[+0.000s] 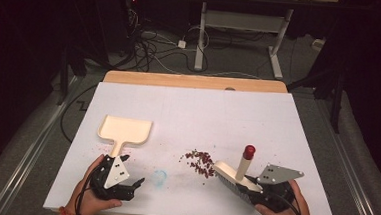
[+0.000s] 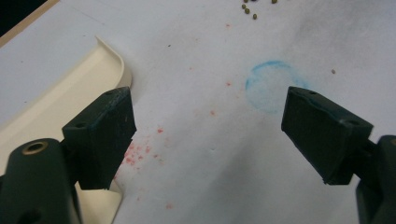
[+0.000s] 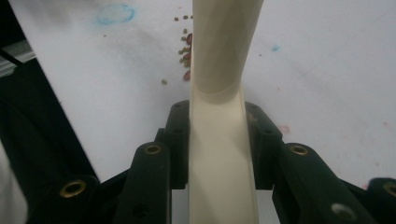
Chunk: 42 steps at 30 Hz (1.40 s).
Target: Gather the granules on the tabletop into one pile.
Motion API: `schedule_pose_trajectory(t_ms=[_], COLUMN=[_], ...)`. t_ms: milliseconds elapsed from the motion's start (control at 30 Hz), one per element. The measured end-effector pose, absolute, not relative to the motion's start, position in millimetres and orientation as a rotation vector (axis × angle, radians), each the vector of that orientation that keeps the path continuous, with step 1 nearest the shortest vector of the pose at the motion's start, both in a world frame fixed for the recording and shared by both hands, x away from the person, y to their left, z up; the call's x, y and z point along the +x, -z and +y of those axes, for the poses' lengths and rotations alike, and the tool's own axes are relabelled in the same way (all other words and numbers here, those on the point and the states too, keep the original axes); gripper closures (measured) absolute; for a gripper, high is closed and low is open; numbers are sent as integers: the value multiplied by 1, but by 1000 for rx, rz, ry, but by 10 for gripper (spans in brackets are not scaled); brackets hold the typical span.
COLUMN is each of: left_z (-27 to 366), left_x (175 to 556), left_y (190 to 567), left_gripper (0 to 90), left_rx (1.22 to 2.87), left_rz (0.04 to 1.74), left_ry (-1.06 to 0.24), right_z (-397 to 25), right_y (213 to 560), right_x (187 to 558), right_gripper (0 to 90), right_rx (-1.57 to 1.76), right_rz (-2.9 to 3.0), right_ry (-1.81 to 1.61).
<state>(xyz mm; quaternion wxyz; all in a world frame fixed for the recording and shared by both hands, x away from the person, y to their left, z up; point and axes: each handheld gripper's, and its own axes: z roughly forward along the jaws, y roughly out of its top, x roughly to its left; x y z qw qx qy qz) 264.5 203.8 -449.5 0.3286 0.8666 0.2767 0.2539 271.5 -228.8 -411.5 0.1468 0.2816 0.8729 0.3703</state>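
Nearest the high camera, at the bottom edge, are my two hand-held units: the left gripper and the right gripper. I record the white table as the largest item. On it the cream dustpan lies at the left, mouth toward the far edge, handle running back toward me; its long axis is near-to-far. The left gripper sits just beside that handle's near end, but its jaws are spread wide with nothing between them and are turned to the right, away from the pan; in the left gripper view the dustpan's rim shows off to the left of the left jaw. The left hand is plainly the nearer one to the pan. The right gripper is clamped on the brush, both jaws pressed flat against the cream handle. The brush head lies low toward the left, the red-capped handle end raised and away from me. The scattered beans lie just left of the brush head, between brush and pan. I judge that the coming move turns on swinging the left gripper leftward onto the pan handle.
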Motion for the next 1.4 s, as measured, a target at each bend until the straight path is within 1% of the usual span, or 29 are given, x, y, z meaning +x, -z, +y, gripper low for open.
schedule_pose_trajectory(t_ms=[267, 467, 600, 667, 833, 1067, 1267, 1400], left_z=[203, 204, 204, 205, 210, 213, 213, 212], left_x=[264, 264, 263, 263, 264, 264, 263, 262], left_y=[450, 450, 449, 449, 447, 445, 446, 447], left_gripper=[164, 164, 164, 164, 164, 164, 164, 164], left_rx=[2280, 2275, 2272, 2271, 2247, 2240, 2247, 2245], left_rz=[720, 730, 729, 730, 752, 756, 754, 753], left_ry=[-662, -662, -664, -665, -674, -680, -673, -671], right_z=[-207, -212, -217, -214, -193, -168, -158, -159], right_y=[404, 398, 389, 388, 400, 421, 423, 424], right_x=[289, 287, 283, 279, 279, 305, 321, 331], right_gripper=[674, 674, 674, 674, 674, 674, 674, 673], right_rx=[779, 774, 751, 682, 576, 535, 527, 543], right_rz=[2505, 2481, 2464, 2483, 2596, 2680, 2666, 2646], right_ry=[-1080, -1110, -1209, -1266, -1317, -1330, -1320, -1309])
